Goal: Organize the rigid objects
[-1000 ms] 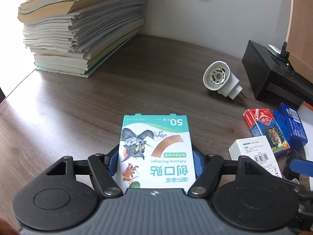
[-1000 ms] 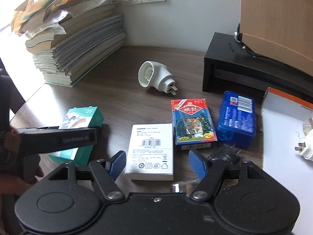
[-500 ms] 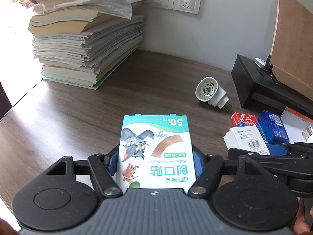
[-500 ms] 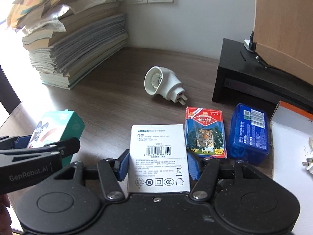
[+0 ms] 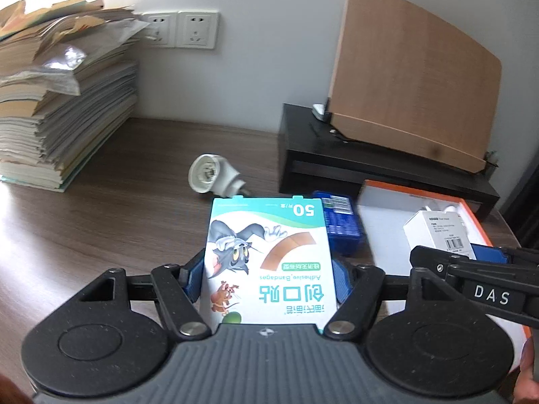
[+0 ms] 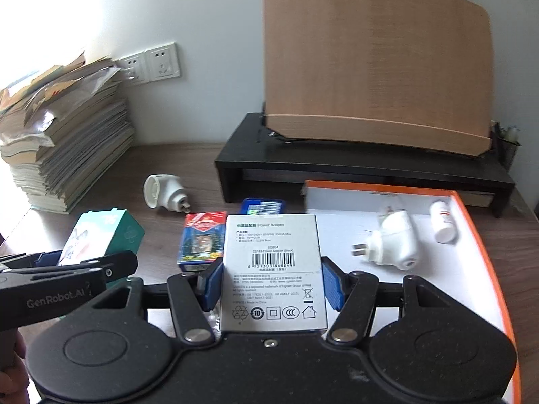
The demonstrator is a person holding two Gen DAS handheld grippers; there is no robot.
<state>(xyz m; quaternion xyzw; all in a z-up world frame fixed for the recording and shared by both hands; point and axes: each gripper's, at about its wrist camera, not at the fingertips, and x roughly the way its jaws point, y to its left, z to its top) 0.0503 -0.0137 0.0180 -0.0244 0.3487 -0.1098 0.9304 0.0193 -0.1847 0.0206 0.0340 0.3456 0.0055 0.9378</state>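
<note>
- The left gripper (image 5: 267, 277) has its blue pads clamped on a teal-and-white cardboard bandage box (image 5: 269, 262), raised over the brown wooden desk (image 5: 101, 222).
- The right gripper (image 6: 271, 282) grips a white cardboard power-adapter box (image 6: 273, 269); the orange-rimmed white tray (image 6: 485, 245) lies at its 2 o'clock.

A dark brown table top (image 5: 101, 222) with matt wood grain is seen. The teal and white cardboard bandage box (image 5: 269, 262) is printed with a slightly glossy finish. The white cardboard power adapter box (image 6: 273, 269) looks matt. The white round plug adapter (image 6: 165, 192) is made of smooth plastic. The curved light wooden board (image 6: 377, 67) is smooth, and the black low stand (image 6: 337, 171) is matt.
</note>
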